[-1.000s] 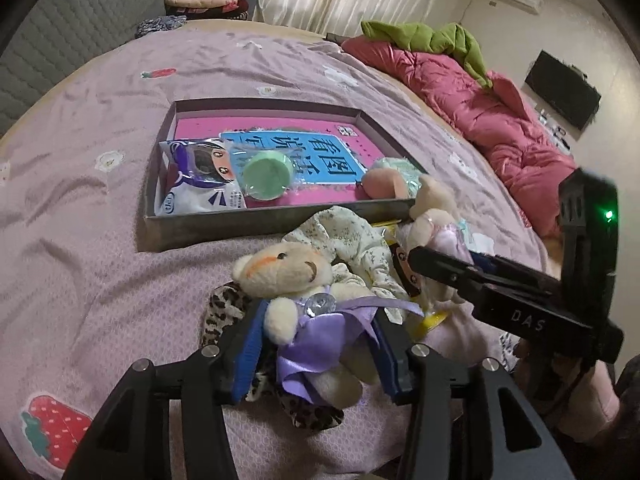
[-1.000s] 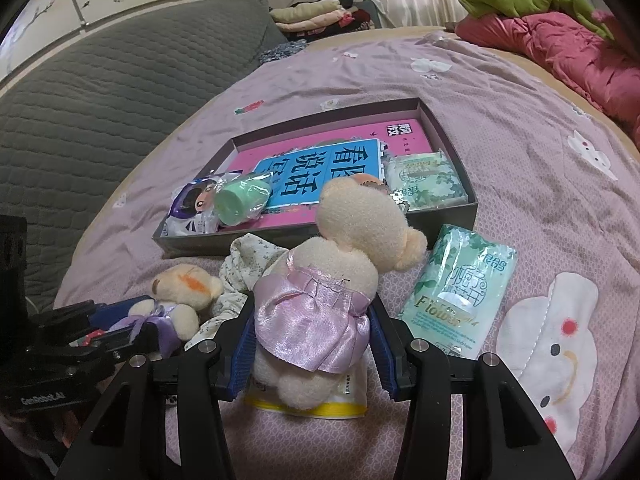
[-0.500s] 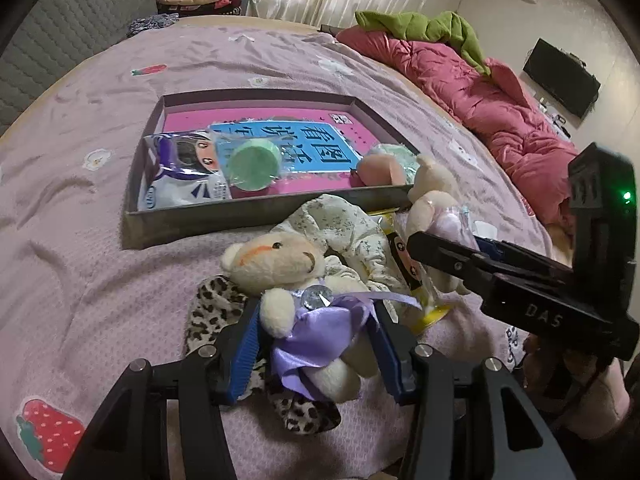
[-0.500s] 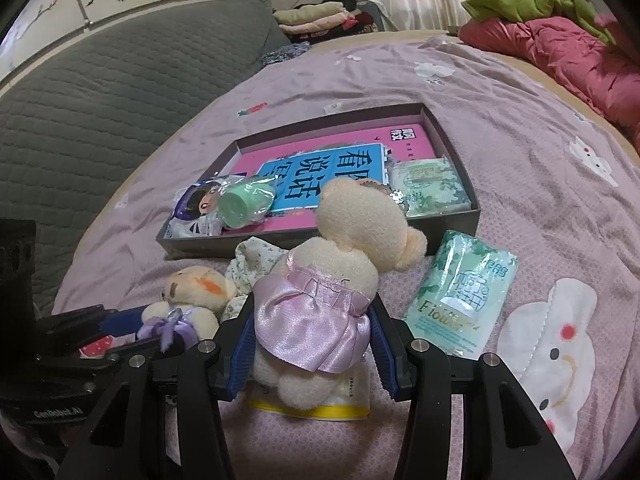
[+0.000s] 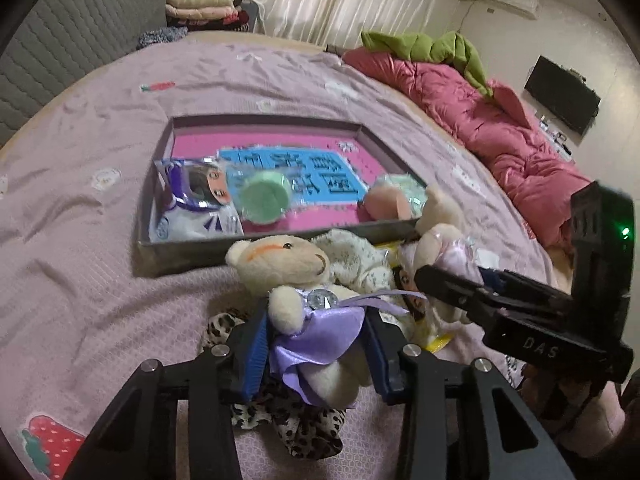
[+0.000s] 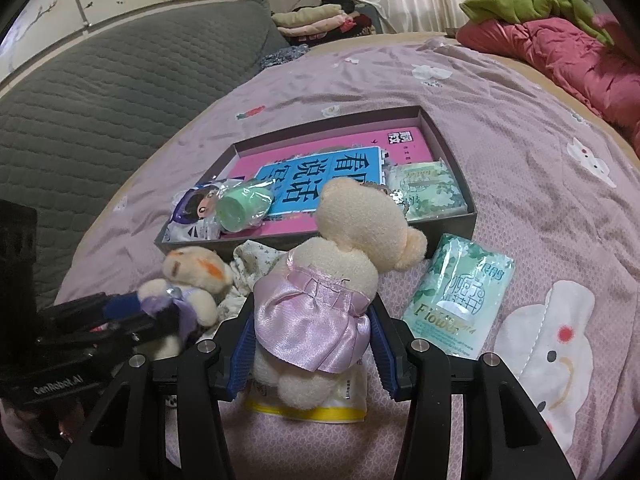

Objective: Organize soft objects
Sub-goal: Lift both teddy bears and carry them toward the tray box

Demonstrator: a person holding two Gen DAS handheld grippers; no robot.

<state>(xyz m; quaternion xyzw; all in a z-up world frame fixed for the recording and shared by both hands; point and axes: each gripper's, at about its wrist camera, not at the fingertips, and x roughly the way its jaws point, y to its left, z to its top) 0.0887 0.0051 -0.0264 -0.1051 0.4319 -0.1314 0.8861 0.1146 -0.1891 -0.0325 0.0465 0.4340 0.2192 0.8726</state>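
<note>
**A:** What have your jaws got, nearest first?

**B:** My left gripper (image 5: 316, 344) has just been closing its jaws, and they now press both sides of the purple-dressed bear (image 5: 308, 312), about half open around its body. The bear sits above a leopard-print cloth (image 5: 304, 428) on the bed (image 5: 80, 280). My right gripper (image 6: 312, 344) has its jaws about halfway too, clamped on the pink-dressed bear (image 6: 332, 280), which faces away from me, over a yellow-edged packet (image 6: 340, 400).

**A:** And past the bears?

**B:** A floral cloth (image 6: 256, 260) lies between them. Just right of the pink-dressed bear lies a green tissue pack (image 6: 460, 300). Beyond is the shallow grey box (image 6: 452, 152), holding a pink and blue book (image 6: 320, 176), a green cup (image 6: 240, 208), a cartoon-printed bag (image 6: 192, 216) and another green pack (image 6: 428, 192).

**A:** Farthest?

**B:** A red quilt (image 5: 500, 120) with a green blanket (image 5: 424, 46) on it, and folded clothes (image 6: 316, 20).
</note>
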